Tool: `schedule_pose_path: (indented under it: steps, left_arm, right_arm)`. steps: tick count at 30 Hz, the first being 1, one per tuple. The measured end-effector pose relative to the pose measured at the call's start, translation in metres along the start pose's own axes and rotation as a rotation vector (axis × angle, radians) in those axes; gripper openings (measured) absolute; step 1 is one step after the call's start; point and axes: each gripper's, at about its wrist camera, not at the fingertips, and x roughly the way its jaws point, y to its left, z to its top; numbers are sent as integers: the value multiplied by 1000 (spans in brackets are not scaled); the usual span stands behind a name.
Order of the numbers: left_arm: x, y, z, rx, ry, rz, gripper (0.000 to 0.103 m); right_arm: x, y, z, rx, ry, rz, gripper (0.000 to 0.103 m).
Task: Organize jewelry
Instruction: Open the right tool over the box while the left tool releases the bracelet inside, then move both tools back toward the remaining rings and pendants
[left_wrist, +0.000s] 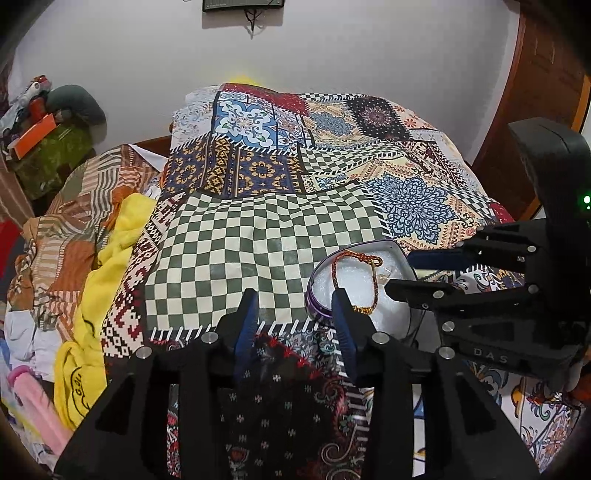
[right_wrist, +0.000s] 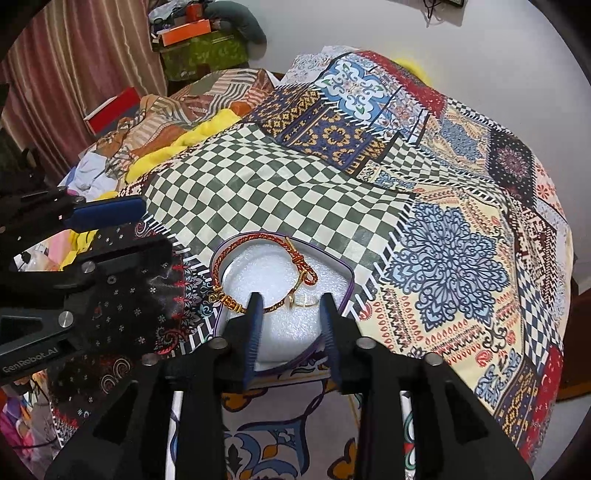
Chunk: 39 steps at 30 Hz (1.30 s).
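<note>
A purple-rimmed jewelry box (right_wrist: 348, 275) lined with white foam sits on the patchwork bedspread (right_wrist: 280, 192). A red-and-gold braided bracelet (right_wrist: 251, 240) lies in it, draped over the far rim; in the left wrist view the bracelet (left_wrist: 365, 257) is just beyond my right fingertip. My right gripper (right_wrist: 290, 301) hangs over the box's near side, open, with the bracelet's gold clasp end (right_wrist: 291, 301) lying loose between the fingers. My left gripper (left_wrist: 295, 306) stands open over the bedspread, left of the box (left_wrist: 314, 299), with nothing between its fingers. Each gripper also shows in the other view: left gripper (right_wrist: 122, 232), right gripper (left_wrist: 413, 273).
A yellow cloth (left_wrist: 110, 258) and a heap of striped bedding (left_wrist: 74, 206) lie to the left of the bedspread. A green box with an orange box on top (right_wrist: 199, 44) stands by the curtain. A wooden door (left_wrist: 546, 92) is at the right.
</note>
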Motion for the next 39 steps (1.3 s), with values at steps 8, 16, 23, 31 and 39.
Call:
schedule_pose_path:
  steps: [8,16,23,31,39]
  left_arm:
    - [-25,-12,-4,17,-16,1,42]
    - [-54,-36,-5,42,-45,-19,48]
    - [-66,-72,-7,99,-52,-58,49]
    - [-56,-105,-21,138,-6,-105,53]
    - [-38,-122,-50,151,78,-135,53]
  right_arm:
    - [-36,-2,-8,14,-59,-38,35]
    - [-84,-17,-23,63,-138,-79,35]
    - [-122,-42,-45,122,-191,-127,35]
    - [-129,-61,-84,168,-172,-152,35]
    - [-111,-57,-123,186,-113,-77,36]
